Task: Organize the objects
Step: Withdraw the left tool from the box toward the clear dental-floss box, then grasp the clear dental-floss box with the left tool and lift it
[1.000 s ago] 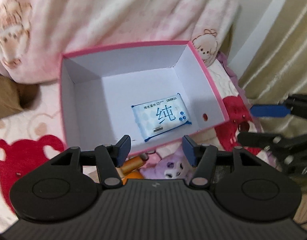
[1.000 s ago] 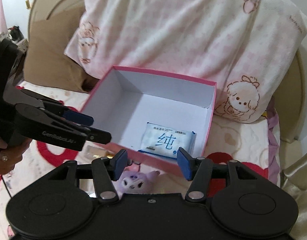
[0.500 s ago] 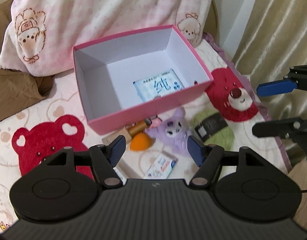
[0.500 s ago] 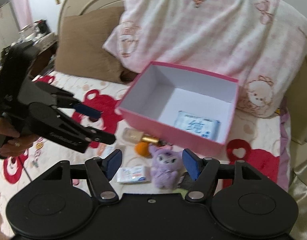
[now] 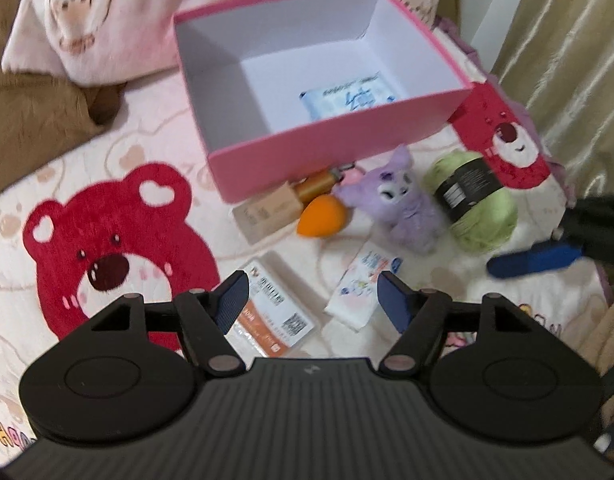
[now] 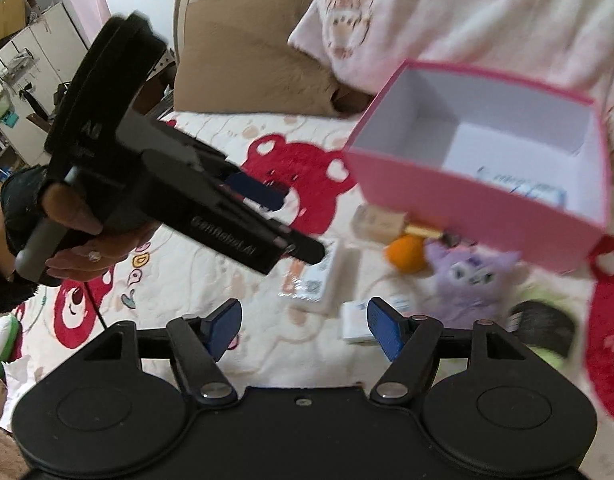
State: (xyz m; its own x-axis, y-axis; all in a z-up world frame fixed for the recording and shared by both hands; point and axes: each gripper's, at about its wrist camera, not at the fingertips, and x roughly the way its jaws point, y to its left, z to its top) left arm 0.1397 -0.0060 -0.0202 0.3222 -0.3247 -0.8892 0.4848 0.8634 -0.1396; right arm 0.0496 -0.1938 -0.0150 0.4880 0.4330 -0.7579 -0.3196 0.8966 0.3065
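Observation:
A pink box [image 5: 339,160] stands on the bed with a blue tissue pack [image 5: 347,100] inside it. In front of it lie a purple plush [image 5: 399,208], a green yarn ball [image 5: 483,216], an orange sponge [image 5: 321,216], a beige bottle box [image 5: 267,216], a white-orange card packet [image 5: 275,312] and a small tissue packet [image 5: 363,288]. My left gripper [image 5: 313,300] hovers over the two packets, jaws opening, nothing between them. My right gripper [image 6: 305,328] hangs near the small tissue packet [image 6: 359,320], jaws opening and empty too. The right wrist view is blurred.
A pink-white pillow [image 5: 107,12] and a brown pillow [image 5: 31,120] lie behind the box. A curtain [image 5: 567,60] hangs at the right. A person's hand [image 6: 87,240] holds the left gripper [image 6: 295,220]. The blanket [image 5: 107,240] has red bear prints.
Both grippers have drawn back from the box and dropped lower, so the loose items in front of it came into view. Both pairs of jaws stand wider.

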